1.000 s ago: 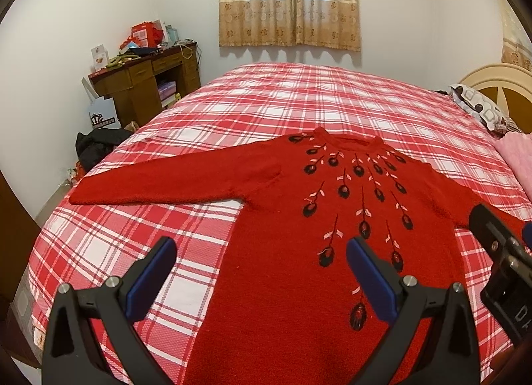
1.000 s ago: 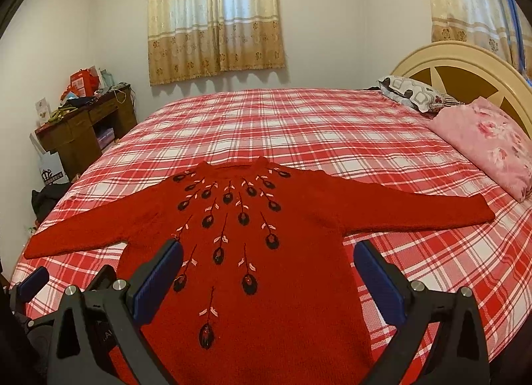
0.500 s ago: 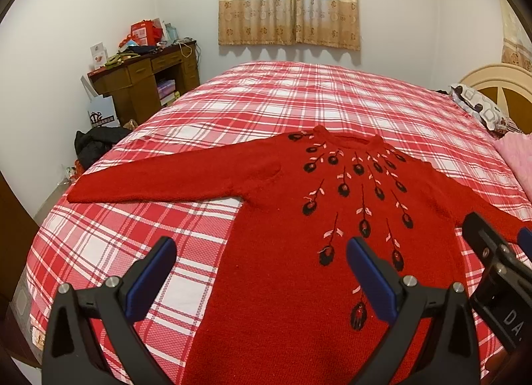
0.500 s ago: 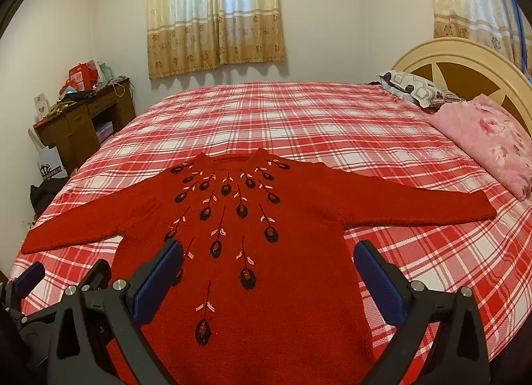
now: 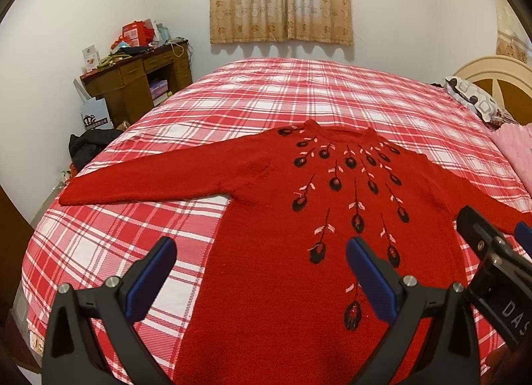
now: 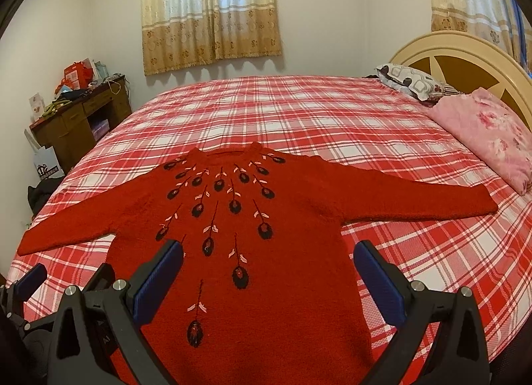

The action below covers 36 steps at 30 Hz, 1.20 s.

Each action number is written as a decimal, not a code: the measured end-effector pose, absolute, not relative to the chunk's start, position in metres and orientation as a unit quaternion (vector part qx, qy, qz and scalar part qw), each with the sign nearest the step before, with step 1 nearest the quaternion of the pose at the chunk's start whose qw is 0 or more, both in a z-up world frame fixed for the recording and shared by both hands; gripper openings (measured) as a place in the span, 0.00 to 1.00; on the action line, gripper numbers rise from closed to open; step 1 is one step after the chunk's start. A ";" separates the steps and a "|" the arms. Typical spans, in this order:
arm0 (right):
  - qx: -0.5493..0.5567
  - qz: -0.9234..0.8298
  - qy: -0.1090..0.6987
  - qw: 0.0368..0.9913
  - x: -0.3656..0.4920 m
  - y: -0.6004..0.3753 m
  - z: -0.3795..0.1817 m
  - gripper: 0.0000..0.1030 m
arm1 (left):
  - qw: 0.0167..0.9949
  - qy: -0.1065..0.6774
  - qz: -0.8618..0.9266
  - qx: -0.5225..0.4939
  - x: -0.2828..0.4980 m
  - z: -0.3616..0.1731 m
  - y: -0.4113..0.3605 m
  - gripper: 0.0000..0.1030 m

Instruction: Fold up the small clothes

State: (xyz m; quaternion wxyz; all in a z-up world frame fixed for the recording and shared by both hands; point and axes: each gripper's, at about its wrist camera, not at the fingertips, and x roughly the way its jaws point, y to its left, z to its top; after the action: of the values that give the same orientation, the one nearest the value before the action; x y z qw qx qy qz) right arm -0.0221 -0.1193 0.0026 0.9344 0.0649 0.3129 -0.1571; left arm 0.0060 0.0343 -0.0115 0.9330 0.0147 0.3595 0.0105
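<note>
Red sweater: face up and flat on the checked bedspread, hem toward the fingers, collar away from them, both sleeves stretched straight out sideways, so its long axis runs crosswise ahead of both tools. Left gripper: fingers spread wide, holding nothing, above the hem's left part, with the left sleeve ahead and to the left, the nearer one for this hand. Right gripper: fingers likewise spread and empty, above the hem's right part, right sleeve ahead and to the right.
</note>
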 end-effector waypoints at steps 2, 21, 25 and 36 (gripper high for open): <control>0.067 -0.159 0.315 0.933 -0.021 -0.121 0.001 0.99 | 0.932 0.361 0.008 0.015 0.007 -0.013 0.033 1.00; 0.086 -0.177 0.336 0.921 -0.006 -0.142 -0.001 0.99 | 0.929 0.370 0.005 0.021 0.025 -0.019 0.020 1.00; 0.084 -0.185 0.333 0.921 -0.002 -0.151 0.000 0.99 | 0.927 0.374 0.002 0.018 0.032 -0.020 0.018 1.00; 0.095 -0.231 0.299 0.921 0.000 -0.227 0.012 0.99 | 0.929 0.370 -0.002 0.013 0.052 -0.020 0.023 1.00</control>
State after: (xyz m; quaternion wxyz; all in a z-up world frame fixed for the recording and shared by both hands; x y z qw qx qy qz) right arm 0.0004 -0.2274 0.0124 0.9211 0.0946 0.2985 -0.2314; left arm 0.0524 0.0226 -0.0196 0.9289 0.0132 0.3702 -0.0020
